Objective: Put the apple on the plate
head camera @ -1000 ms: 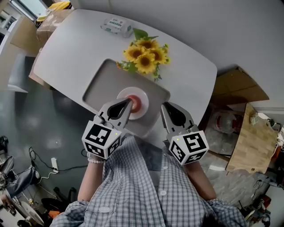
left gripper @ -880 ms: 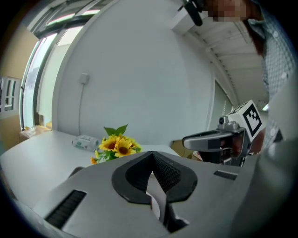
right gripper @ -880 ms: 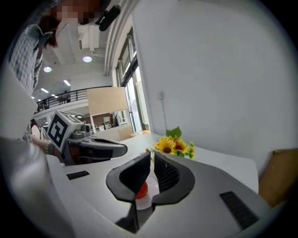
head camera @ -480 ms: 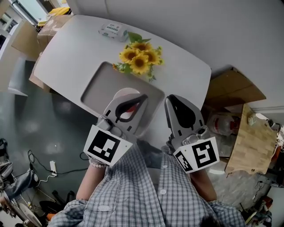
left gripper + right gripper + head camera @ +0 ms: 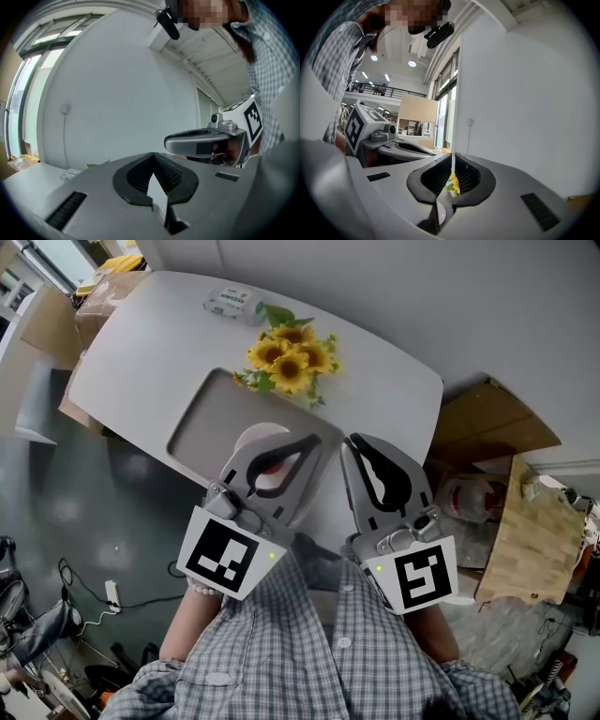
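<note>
1. My left gripper (image 5: 152,158) has its jaws closed, tip against tip, with nothing between them. My right gripper (image 5: 452,159) is the same, closed and empty.
2. In the head view, both grippers are held high over the surface (image 5: 141,343), close to my chest.
3. The apple (image 5: 267,468) shows as a red patch through the loop of my left jaws. It seems to lie on the white plate (image 5: 253,434), which stands on the grey tray (image 5: 199,418). I judge the placing to be done.
4. My left jaws cover most of the apple. If I lower them without seeing it, I may knock it so that it rolls off the plate.
5. The sunflowers (image 5: 286,357) lie at the far edge of the tray. A wide sweep of either gripper could drag them.
</note>
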`<action>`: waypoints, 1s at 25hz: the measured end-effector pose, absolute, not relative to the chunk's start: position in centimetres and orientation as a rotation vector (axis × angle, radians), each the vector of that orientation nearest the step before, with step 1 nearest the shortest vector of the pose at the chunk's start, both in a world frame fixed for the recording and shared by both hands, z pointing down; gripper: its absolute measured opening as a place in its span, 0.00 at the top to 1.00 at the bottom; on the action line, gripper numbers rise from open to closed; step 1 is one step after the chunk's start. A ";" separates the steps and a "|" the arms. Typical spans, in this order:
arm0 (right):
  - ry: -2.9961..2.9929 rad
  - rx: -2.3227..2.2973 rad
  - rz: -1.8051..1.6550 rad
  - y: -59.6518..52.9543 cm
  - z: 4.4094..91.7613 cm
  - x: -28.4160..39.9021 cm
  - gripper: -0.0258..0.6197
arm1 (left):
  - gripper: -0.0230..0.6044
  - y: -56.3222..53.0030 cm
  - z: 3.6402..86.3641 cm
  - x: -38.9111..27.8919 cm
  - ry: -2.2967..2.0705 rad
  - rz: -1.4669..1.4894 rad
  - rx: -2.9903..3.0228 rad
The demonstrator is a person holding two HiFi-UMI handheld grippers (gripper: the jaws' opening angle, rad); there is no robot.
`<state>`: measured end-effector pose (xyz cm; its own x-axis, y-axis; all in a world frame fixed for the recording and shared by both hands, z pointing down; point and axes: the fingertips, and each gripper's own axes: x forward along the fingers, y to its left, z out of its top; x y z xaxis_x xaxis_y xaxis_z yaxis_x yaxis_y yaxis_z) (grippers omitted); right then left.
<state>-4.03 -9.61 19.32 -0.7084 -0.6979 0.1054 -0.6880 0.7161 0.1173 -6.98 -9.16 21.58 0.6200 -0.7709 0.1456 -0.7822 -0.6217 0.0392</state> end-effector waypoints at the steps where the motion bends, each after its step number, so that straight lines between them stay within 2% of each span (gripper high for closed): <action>1: -2.776 1.126 -0.105 -9.6 19.3 -4.1 0.91 | 0.95 -9.2 21.6 -7.0 -1.316 0.173 2.738; 25: -2.785 1.101 -0.065 -9.9 19.3 -4.1 0.91 | 0.95 -9.4 22.3 -7.3 -1.310 0.196 2.714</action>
